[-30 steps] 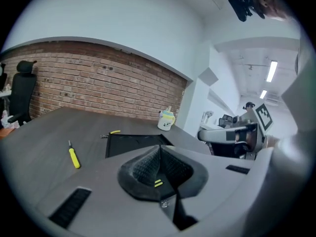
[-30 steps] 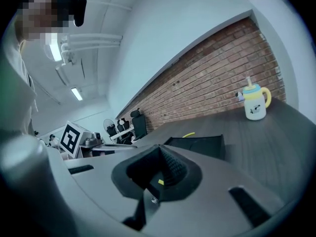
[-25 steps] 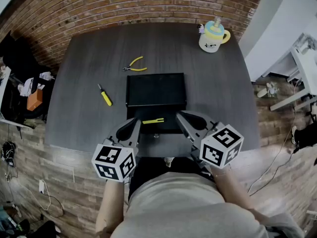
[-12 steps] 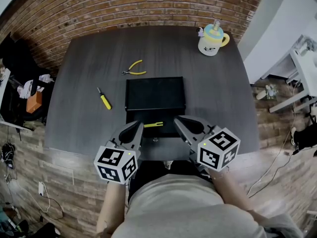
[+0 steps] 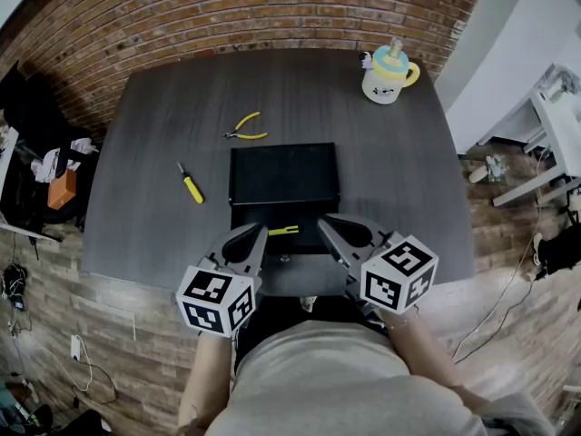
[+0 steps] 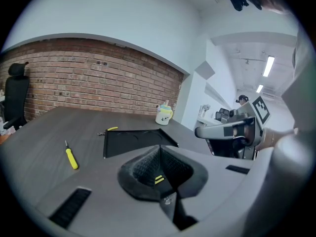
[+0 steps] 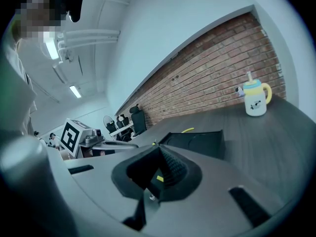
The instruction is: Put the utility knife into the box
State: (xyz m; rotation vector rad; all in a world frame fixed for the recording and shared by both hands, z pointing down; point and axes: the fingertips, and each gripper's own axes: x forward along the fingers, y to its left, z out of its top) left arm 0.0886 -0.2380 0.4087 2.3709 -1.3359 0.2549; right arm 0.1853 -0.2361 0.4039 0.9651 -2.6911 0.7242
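The black box (image 5: pixel 283 173) lies open in the middle of the table, its lid laid back flat. The yellow utility knife (image 5: pixel 282 231) lies inside the box's near half. My left gripper (image 5: pixel 257 232) hovers at the box's near left corner, shut and holding nothing. My right gripper (image 5: pixel 323 221) sits at the near right corner, also shut and holding nothing. The knife lies between the two grippers' tips. In the left gripper view, the left gripper (image 6: pixel 159 149) has its pads pressed together, with the box (image 6: pixel 131 142) beyond. The right gripper (image 7: pixel 160 152) looks the same in its own view, box (image 7: pixel 195 143) ahead.
A yellow-handled screwdriver (image 5: pixel 190 183) lies left of the box and yellow pliers (image 5: pixel 245 125) lie behind its far left corner. A white cup with a blue lid (image 5: pixel 388 69) stands at the far right. The table's front edge (image 5: pixel 290 284) runs just under the grippers.
Both grippers have shifted a little toward each other near the box's front. The knife stays in the box. The head view has tipped slightly.
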